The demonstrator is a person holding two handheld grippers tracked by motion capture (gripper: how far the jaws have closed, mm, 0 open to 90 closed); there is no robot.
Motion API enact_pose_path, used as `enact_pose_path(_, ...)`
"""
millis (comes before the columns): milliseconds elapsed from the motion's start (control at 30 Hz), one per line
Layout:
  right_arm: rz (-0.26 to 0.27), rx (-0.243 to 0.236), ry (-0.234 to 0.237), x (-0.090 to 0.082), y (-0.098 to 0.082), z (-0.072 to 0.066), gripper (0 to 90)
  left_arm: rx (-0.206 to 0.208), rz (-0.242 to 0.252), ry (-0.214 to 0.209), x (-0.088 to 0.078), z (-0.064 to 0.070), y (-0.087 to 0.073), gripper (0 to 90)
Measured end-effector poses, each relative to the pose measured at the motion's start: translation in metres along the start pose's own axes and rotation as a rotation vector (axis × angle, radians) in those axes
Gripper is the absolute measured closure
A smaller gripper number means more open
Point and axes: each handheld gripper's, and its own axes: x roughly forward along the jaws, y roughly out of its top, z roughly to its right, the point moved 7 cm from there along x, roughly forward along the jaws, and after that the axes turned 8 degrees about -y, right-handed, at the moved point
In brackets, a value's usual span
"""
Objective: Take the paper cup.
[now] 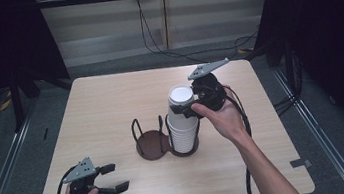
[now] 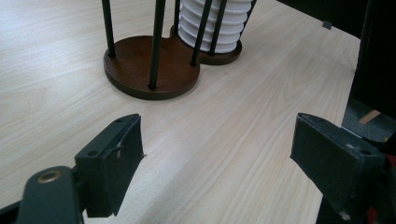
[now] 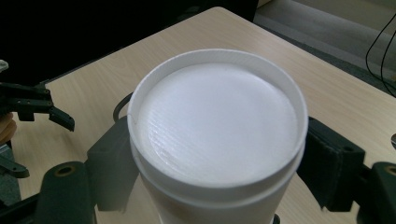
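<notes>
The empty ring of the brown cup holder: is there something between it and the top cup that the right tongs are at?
Nothing visible blocks it. The top cup sits on the white stack between the right tongs. The empty ring lies directly beside it, only its own black posts around it. The left tongs rest far off.

My high view looks down over the table (image 1: 110, 105). Both my gripper cameras sit close, sharing the cup stack (image 2: 212, 23).
</notes>
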Motion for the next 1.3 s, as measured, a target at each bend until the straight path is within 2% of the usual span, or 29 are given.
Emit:
enact_pose_path(133,0.056,0.017,0.002,-0.008,0.007,0.001,23.0,-0.006,0.001,0.000,0.000,0.000,0.000,16.6)
enact_pose_path(533,0.041,0.027,0.011,-0.010,0.008,0.002,22.9,-0.007,-0.007,-0.010,0.001,0.000,0.000,16.6)
enact_pose_path(733,0.062,0.052,0.016,-0.015,0.012,0.004,23.0,-0.010,-0.011,-0.016,0.002,0.001,-0.001,16.6)
enact_pose_path(867,0.093,0.094,0.019,-0.021,0.016,0.006,23.2,-0.004,-0.005,-0.008,0.000,-0.001,0.002,16.6)
enact_pose_path(1133,0.113,0.115,0.033,-0.028,0.018,0.009,23.3,0.003,-0.009,-0.008,-0.001,0.000,0.001,16.6)
enact_pose_path(1300,0.130,0.129,0.039,-0.033,0.021,0.010,23.4,-0.021,0.004,-0.027,-0.002,-0.002,0.001,16.6)
